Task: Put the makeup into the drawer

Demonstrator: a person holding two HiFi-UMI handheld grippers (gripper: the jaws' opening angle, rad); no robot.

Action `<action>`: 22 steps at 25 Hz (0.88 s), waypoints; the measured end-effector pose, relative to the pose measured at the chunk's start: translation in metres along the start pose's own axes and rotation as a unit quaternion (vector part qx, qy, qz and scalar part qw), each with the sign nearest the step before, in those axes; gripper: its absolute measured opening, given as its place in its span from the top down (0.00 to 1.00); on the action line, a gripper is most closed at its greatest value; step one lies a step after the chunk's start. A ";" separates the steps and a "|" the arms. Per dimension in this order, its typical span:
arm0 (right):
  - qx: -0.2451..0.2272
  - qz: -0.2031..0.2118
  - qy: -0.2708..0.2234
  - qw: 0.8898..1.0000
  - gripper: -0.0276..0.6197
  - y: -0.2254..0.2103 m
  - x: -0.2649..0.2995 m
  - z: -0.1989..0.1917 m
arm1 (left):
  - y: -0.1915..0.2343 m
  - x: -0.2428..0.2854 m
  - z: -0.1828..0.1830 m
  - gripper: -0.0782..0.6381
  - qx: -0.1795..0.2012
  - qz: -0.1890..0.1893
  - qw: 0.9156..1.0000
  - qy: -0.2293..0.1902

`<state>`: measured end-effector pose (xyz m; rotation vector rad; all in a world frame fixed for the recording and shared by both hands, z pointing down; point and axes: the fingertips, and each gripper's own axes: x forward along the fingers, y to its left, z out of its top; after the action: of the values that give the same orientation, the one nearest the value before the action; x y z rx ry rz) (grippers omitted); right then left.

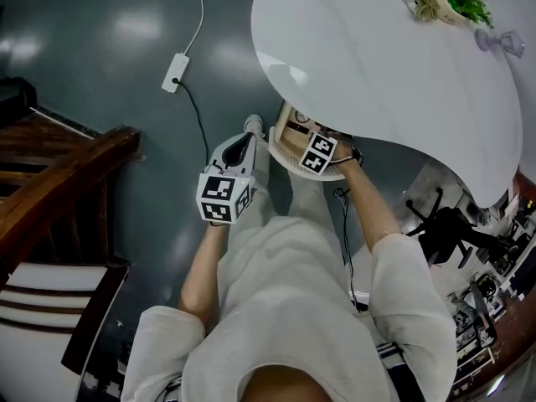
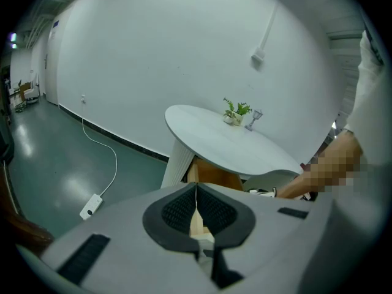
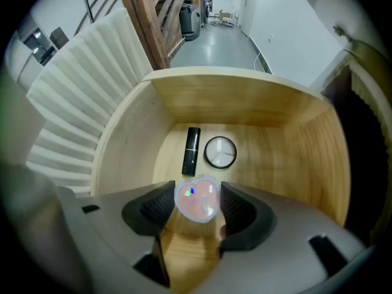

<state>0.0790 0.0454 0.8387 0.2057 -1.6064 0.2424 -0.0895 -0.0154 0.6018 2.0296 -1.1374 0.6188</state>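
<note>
Currently a glossy pink heart-shaped compact (image 3: 196, 202) is clamped in the right gripper (image 3: 195, 196), black lipstick (image 3: 191, 150) at 12 o'clock; left gripper (image 2: 196, 192) closed, empty.

The drawer (image 3: 288, 146) is made of pale wood, smoothly finished with a soft sheen. The heart-shaped case (image 3: 196, 199) is seen as clear glossy plastic over pink. The tube (image 3: 191, 150) is glossy black, the round compact (image 3: 220, 152) shiny-lidded. The table (image 1: 377, 65) is smooth white, the floor (image 1: 100, 57) dark and glossy.
</note>
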 end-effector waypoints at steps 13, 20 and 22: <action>0.006 0.014 0.030 0.999 0.60 0.003 0.033 -0.005 | 0.016 -0.007 -0.005 0.88 -0.002 0.012 1.000 0.005; 0.031 0.017 0.006 0.999 0.56 0.003 0.027 -0.001 | 0.020 -0.009 -0.005 0.88 0.002 0.012 1.000 0.008; 0.026 0.010 -0.004 1.000 0.56 0.002 0.021 0.003 | 0.018 -0.008 -0.005 0.88 0.003 0.009 1.000 0.008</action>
<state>0.0746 0.0469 0.8595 0.2300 -1.6124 0.2991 -0.1093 -0.0139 0.6061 2.0169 -1.1472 0.6469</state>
